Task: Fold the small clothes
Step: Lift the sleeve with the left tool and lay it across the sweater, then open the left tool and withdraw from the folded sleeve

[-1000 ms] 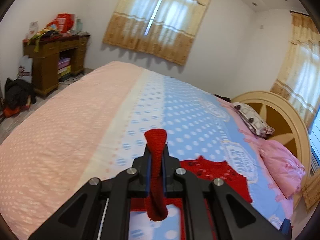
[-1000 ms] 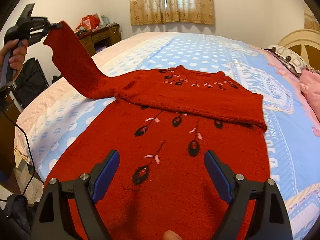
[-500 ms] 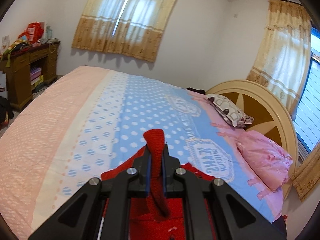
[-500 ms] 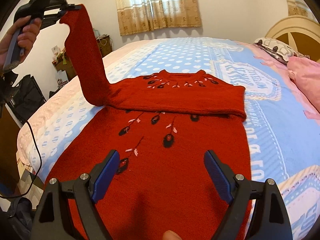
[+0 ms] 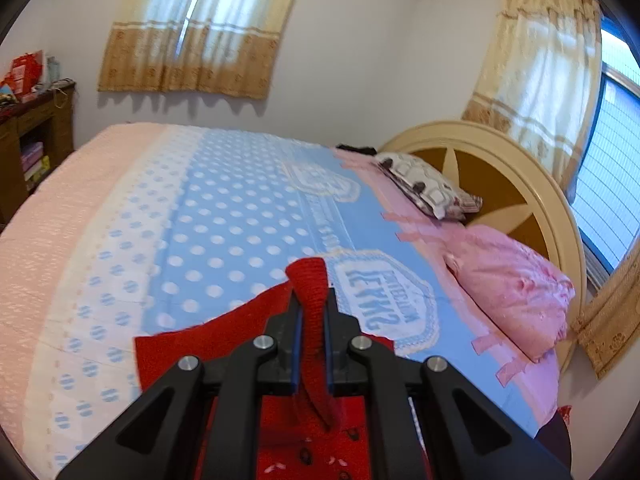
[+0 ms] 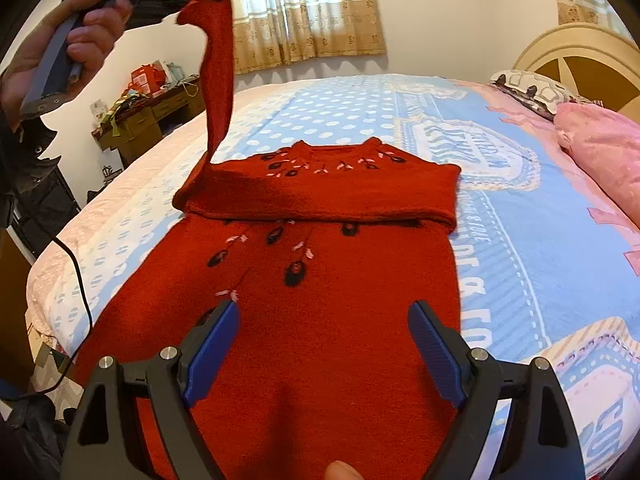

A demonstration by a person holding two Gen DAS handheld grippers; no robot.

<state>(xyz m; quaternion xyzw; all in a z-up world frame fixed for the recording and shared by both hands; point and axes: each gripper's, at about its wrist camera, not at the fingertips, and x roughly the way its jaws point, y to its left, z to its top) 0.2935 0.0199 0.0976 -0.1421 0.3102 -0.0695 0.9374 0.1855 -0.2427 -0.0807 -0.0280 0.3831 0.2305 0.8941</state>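
Fingers point(image 5: 294, 344) of left gripper point(image 5: 311, 300) pinch sweater point(image 6: 320, 320) sleeve point(image 6: 218, 80).

A home bedroom: a made bed point(image 5: 240, 216), pillows point(image 5: 516, 300), curtained windows point(image 5: 192, 28) and a cluttered wooden desk point(image 6: 136, 128).

Sweater point(image 6: 320, 320): red knit cloth, matt, fuzzy, with stitched dark and pink motifs. Sleeve point(image 6: 218, 60): same knit, ribbed at the cuff. Left claw point(image 5: 311, 320): matt black plastic, blue pads point(image 5: 295, 344), bright metal screws. Right claw point(image 6: 322, 344): matt black plastic, ribbed blue pads point(image 6: 434, 356), bright metal screws. Bed point(image 6: 520, 240): printed cloth cover, matt, smooth, blue and pink with white dots. Pillow point(image 5: 516, 300): pink cloth, faint sheen. Headboard point(image 5: 500, 168): cream painted frame, glossy, brown panels. Curtains point(image 5: 192, 32): thin woven cloth. Desk point(image 5: 36, 140): dark wood.
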